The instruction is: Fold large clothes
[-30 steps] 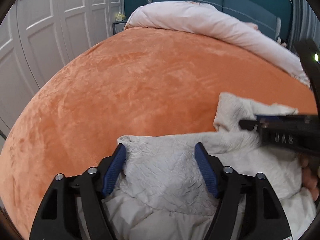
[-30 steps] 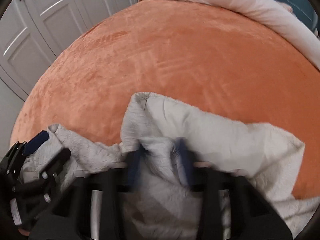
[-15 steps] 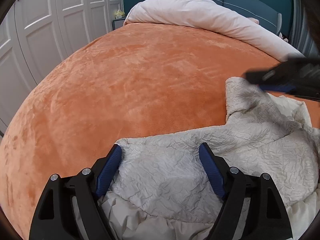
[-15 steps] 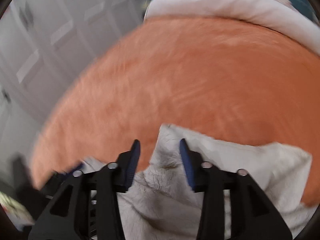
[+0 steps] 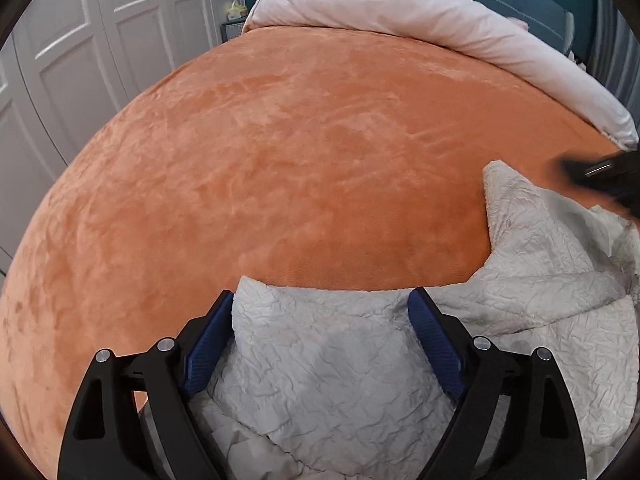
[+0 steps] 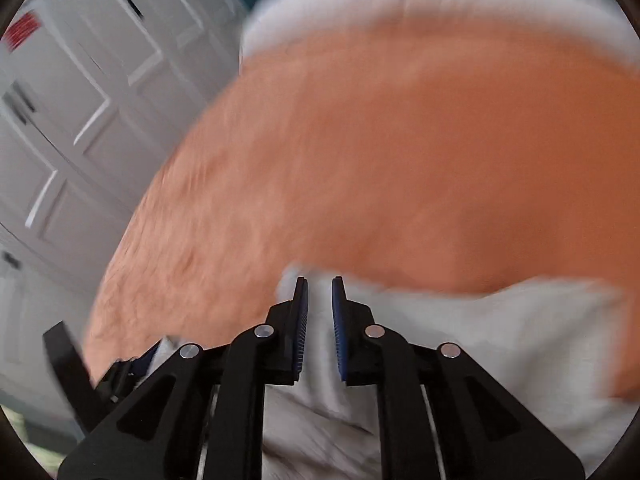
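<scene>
Left gripper [image 5: 320,316] opening over white garment [image 5: 340,368], right gripper [image 6: 320,300] closing, blurred

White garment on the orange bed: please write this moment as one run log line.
stage: folding | white garment: crumpled on orange bedspread | left gripper: opening, garment fold between | right gripper: closing, garment between, view blurred

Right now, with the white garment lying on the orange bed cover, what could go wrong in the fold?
1. The left gripper is opening around a wide fold of the white garment; released, that fold may spring back.
2. The right gripper is closing on a thin bunch of cloth; its view is blurred, so it may catch only one layer or slip.
3. The garment is crumpled on the plush orange bed cover, which may drag and skew the edges.
</scene>
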`<act>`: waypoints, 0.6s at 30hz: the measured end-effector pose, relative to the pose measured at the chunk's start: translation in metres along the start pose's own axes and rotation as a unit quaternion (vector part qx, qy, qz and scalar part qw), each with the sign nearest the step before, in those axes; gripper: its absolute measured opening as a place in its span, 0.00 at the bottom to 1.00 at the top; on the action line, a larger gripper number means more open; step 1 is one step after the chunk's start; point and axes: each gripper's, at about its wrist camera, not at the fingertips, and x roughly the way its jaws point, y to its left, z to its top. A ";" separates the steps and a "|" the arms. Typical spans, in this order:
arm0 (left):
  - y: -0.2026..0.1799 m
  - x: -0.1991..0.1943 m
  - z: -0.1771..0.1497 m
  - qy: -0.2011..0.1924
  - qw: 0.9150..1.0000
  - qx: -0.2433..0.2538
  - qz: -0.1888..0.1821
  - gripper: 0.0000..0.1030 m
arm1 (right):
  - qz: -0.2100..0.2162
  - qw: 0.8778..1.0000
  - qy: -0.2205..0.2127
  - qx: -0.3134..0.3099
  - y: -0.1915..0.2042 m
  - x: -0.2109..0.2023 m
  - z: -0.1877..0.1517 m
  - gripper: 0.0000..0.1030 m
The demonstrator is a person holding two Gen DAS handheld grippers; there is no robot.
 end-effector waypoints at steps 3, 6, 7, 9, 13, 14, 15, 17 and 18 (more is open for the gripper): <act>0.001 -0.001 -0.001 -0.002 1.000 -0.002 -0.002 0.84 | -0.028 0.999 -0.017 0.004 -0.036 -0.044 -0.011 0.36; 0.000 -0.003 -0.002 -0.004 1.000 0.003 0.009 0.84 | -0.084 0.996 0.017 0.023 -0.083 -0.046 -0.030 0.41; -0.001 -0.003 -0.002 -0.004 1.000 0.005 0.012 0.84 | -0.094 0.994 0.033 0.039 -0.095 -0.040 -0.035 0.41; -0.002 -0.003 -0.001 -0.005 1.000 0.008 0.019 0.85 | -0.072 0.993 0.049 0.075 -0.114 -0.029 -0.039 0.23; -0.006 -0.001 0.000 -0.001 1.000 0.009 0.028 0.85 | -0.066 0.993 0.057 0.079 -0.120 -0.006 -0.037 0.14; -0.006 0.002 0.000 0.002 0.999 0.008 0.031 0.86 | -0.067 0.990 0.079 0.094 -0.127 0.008 -0.041 0.15; -0.007 0.003 0.001 0.004 0.999 0.008 0.035 0.87 | -0.065 0.990 0.078 0.099 -0.127 0.007 -0.042 0.14; -0.007 0.004 0.003 0.004 0.999 0.010 0.039 0.87 | -0.070 0.991 0.060 0.095 -0.122 -0.011 -0.038 0.17; -0.006 0.001 0.003 0.002 0.999 0.009 0.036 0.87 | -0.068 0.992 0.046 0.092 -0.121 -0.025 -0.039 0.18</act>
